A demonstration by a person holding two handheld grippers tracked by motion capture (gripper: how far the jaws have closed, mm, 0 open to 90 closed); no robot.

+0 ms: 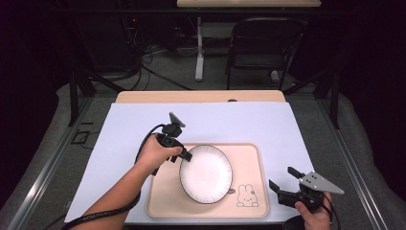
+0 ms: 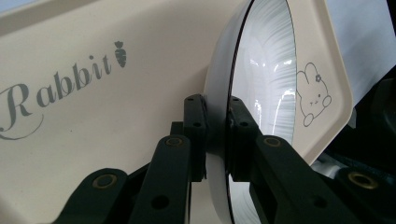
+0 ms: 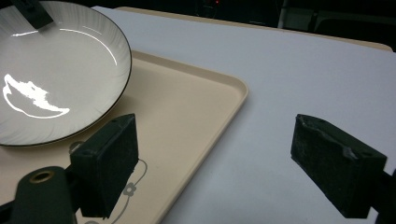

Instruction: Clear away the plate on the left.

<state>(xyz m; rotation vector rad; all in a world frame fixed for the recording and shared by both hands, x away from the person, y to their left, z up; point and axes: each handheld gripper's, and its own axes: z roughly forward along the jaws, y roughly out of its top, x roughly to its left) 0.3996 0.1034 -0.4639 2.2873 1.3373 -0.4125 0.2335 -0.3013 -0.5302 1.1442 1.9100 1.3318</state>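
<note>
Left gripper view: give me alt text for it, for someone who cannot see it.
The left tool has its two black jaws shut on the dark-edged rim of a round white ribbed plate, seen edge-on. Behind the plate lies a cream plastic tray printed with the word "Rabbit", a small carrot and a rabbit drawing.

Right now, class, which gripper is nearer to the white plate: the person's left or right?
Left. The left gripper is clamped on the rim of the white plate at its upper left edge. The right gripper waits open past the tray's right edge, apart from the plate.
</note>
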